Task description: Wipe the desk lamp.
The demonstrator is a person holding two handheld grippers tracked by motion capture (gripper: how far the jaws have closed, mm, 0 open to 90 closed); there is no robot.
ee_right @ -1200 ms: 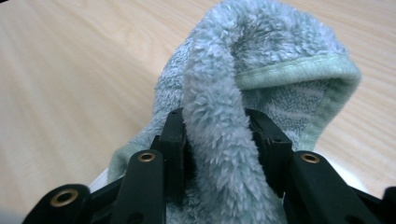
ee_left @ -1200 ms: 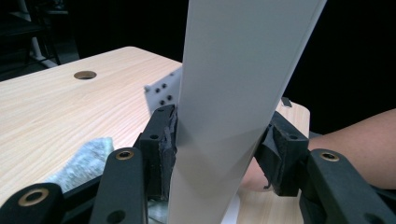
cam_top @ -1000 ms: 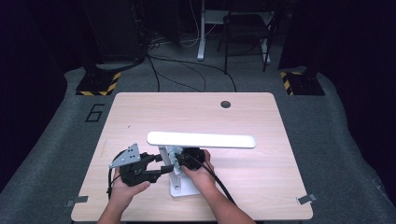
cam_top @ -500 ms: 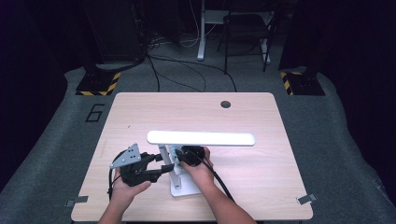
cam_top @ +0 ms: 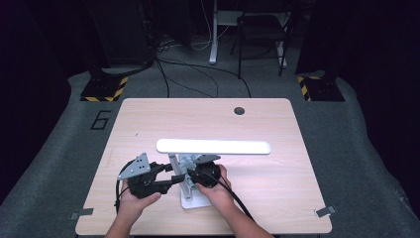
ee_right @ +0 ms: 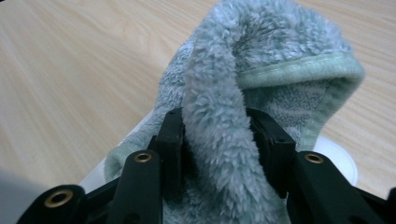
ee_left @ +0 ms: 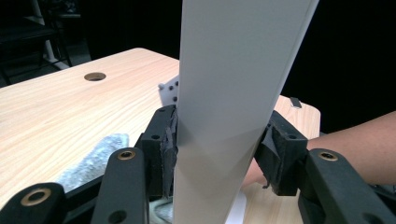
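A white desk lamp stands near the table's front edge, its long head (cam_top: 213,147) level above a flat base (cam_top: 195,201). My left gripper (cam_top: 173,179) comes in from the left and is shut on the lamp's upright post (ee_left: 233,93), pads pressed to both sides (ee_left: 219,144). My right gripper (cam_top: 198,174) sits just right of the post, low over the base. It is shut on a fluffy grey-green cloth (ee_right: 261,56), a fold bunched between the pads (ee_right: 215,135). Its jaws have just been opening slightly, with the cloth still between them. The cloth lies against the white base (ee_right: 341,158).
The wooden table (cam_top: 148,119) has a round cable hole (cam_top: 239,110) at the back. Black cables trail from both grippers toward the front edge. Beyond the table lie dark floor, cables, a chair and striped stands.
The right hand with the cloth has shifted a little beside the post over the lamp base. The left gripper and the lamp have stayed put.
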